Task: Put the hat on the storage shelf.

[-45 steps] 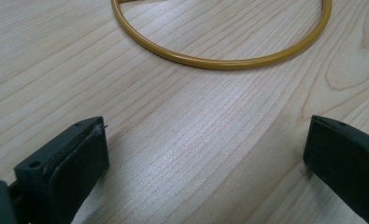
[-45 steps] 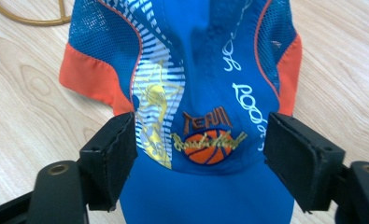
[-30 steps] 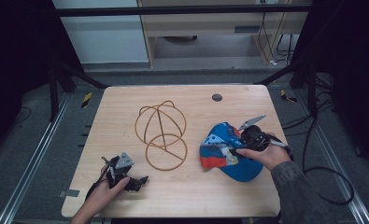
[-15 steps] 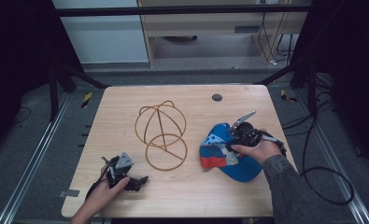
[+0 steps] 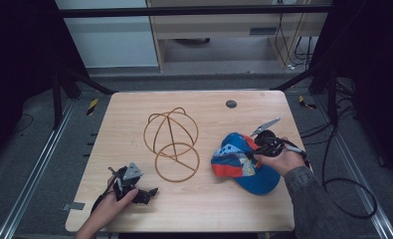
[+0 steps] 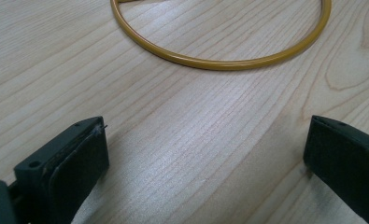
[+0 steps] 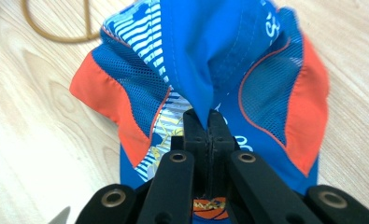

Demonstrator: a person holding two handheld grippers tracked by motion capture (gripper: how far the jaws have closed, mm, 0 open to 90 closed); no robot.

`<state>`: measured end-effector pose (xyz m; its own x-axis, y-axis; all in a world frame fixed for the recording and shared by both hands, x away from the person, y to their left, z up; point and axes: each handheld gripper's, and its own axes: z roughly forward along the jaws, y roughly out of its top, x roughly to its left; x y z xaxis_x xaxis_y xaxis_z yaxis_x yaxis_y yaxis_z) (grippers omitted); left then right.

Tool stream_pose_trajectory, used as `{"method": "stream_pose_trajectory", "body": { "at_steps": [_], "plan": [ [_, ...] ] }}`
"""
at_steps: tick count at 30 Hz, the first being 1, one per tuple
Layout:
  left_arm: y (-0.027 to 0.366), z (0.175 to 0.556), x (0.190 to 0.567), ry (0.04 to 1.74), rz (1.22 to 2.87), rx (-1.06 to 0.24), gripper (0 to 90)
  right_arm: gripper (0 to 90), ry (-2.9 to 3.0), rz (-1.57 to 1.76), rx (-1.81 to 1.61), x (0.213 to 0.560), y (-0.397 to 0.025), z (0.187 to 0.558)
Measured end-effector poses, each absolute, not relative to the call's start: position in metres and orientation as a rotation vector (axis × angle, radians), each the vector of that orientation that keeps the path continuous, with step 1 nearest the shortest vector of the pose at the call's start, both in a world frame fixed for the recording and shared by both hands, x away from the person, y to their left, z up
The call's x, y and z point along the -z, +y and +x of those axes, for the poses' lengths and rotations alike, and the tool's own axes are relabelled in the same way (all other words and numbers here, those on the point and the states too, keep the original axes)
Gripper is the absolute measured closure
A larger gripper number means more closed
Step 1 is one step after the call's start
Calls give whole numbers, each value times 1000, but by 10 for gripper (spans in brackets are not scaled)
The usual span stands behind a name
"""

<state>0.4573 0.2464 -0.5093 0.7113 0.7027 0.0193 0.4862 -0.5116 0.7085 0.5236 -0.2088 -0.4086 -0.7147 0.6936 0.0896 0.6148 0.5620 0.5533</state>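
Observation:
A blue and orange cap [image 5: 241, 164] lies on the right half of the wooden table [image 5: 209, 112]. My right gripper [image 5: 256, 152] is shut on a fold of the cap's blue cloth [image 7: 191, 60]; its jaws press together around the pinched cloth at the gripper's tip [image 7: 208, 120]. A wire stand of golden hoops [image 5: 171, 142] sits in the middle of the table. My left gripper [image 5: 147, 193] rests near the front left edge, open, with bare wood between its pads [image 6: 77, 161]. The stand's base ring [image 6: 219, 56] curves just beyond it.
A small dark round hole [image 5: 231, 104] marks the table's far side. Cables [image 5: 350, 194] trail off the right edge. Dark frame posts [image 5: 59, 94] stand left and right of the table.
My right gripper has shifted left and slightly away with the cap's cloth pinched, bunching the cap toward the stand. The left gripper has stayed still.

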Motion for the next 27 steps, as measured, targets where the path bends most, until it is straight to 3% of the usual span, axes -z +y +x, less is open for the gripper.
{"method": "stream_pose_trajectory", "body": {
  "at_steps": [27],
  "plan": [
    [246, 456, 509, 903, 2214, -401, 0, 899, 2519, 998, -1011, 330, -230, 499]
  ]
}}
